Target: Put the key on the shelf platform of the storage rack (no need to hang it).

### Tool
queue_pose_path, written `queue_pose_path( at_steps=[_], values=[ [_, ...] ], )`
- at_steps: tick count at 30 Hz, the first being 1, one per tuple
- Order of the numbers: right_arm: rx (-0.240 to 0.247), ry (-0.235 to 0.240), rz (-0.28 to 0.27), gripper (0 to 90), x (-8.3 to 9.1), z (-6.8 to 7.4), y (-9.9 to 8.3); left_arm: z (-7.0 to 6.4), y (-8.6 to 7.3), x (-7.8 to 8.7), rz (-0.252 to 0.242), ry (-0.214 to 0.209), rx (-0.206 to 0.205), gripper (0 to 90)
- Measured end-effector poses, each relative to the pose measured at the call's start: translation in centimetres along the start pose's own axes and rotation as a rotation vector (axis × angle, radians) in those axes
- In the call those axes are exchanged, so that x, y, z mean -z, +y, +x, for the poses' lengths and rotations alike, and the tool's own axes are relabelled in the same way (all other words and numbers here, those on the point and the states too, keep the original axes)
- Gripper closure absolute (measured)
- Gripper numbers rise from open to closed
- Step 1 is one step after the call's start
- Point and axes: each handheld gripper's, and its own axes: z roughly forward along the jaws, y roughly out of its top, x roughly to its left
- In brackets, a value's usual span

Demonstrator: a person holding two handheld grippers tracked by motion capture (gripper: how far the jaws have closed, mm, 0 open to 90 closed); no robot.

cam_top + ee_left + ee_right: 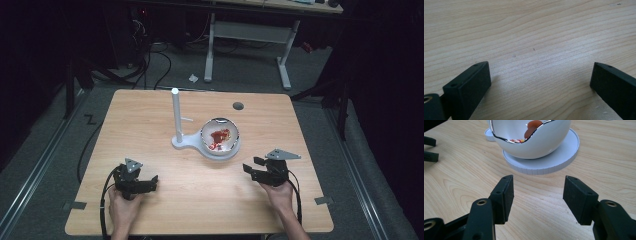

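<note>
Resting on bare table point(165, 107), left claw point(540, 82) spread wide, right claw point(537, 200) wide, facing white bowl point(541, 138), no legible writing.

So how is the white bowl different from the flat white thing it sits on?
The bowl is deep and round with a wavy, shiny rim, while the stand's base is a flat disc with a ribbed edge. The bowl holds something red and orange inside; the base holds the bowl. A tall white post stands by the base, not on the bowl. Both are white.
</note>
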Motion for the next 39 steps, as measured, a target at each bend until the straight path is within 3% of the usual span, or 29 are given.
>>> queue_pose_path(
  at_steps=[22,39],
  values=[
    [0.018,-0.053,0.078,42.6,-3.1,-0.6,-0.6,0.0,0.0,0.0,0.0,0.0,0.0,3.5],
    [0.029,-0.098,0.108,42.2,-4.5,-0.8,-1.0,0.0,0.0,0.0,0.0,0.0,0.0,3.5]
  ],
)
